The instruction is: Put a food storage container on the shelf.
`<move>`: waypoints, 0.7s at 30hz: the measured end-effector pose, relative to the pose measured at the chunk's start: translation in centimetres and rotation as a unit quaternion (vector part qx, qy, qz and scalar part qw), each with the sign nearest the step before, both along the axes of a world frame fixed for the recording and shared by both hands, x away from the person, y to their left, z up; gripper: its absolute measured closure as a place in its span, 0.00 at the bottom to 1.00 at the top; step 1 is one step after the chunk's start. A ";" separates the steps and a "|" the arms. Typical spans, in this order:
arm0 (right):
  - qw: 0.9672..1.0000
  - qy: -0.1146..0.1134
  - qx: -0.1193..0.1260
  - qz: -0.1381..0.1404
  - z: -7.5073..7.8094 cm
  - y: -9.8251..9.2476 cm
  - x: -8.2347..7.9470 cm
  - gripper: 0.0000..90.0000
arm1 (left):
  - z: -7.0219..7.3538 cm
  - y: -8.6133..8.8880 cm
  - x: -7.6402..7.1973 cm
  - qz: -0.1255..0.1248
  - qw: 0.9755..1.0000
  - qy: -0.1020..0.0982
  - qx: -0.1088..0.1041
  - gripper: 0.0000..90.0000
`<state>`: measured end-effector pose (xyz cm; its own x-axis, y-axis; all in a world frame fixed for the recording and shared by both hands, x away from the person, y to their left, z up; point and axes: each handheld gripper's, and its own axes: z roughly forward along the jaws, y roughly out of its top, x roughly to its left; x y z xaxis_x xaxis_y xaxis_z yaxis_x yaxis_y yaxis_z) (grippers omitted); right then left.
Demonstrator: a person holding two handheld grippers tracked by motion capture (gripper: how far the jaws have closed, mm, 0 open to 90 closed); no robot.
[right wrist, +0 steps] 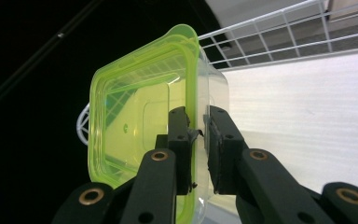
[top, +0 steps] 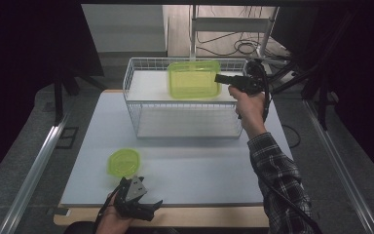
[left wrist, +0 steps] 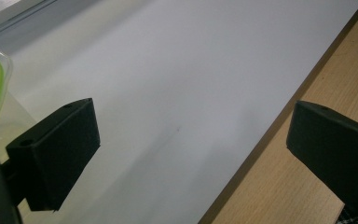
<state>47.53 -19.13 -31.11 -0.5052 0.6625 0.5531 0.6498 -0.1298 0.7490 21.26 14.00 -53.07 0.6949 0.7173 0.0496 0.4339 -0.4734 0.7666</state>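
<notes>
Over the rack (top: 134, 73), right tongs (top: 217, 78) grip an empty container (top: 193, 79).

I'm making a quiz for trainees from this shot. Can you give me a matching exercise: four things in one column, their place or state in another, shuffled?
Things:
1. Big green box
2. Small green box
3. Left tool
4. Wire rack

Places or states:
A. Jaws open, near the table's front edge
B. Stands at the back of the table
C. Clamped at its rim by the right tool, above the rack's top shelf
D. Rests on the table by the left tool

Pairs: 1-C, 2-D, 3-A, 4-B
</notes>
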 end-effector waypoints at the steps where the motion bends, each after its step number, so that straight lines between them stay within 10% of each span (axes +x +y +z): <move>1: 1.000 0.000 -0.004 -0.001 -0.1 0.1 0.2 0.89 | 0.0 0.0 0.0 -0.001 1.000 0.001 0.000 0.03; 10: 1.000 0.012 -0.008 -0.014 -0.6 0.2 1.2 0.88 | -0.1 -0.1 0.0 -0.003 1.000 0.003 0.006 0.03; 21: 0.996 -0.001 -0.088 -0.021 -0.4 1.0 1.9 0.77 | -0.2 -0.2 0.1 -0.004 1.000 0.007 0.011 0.03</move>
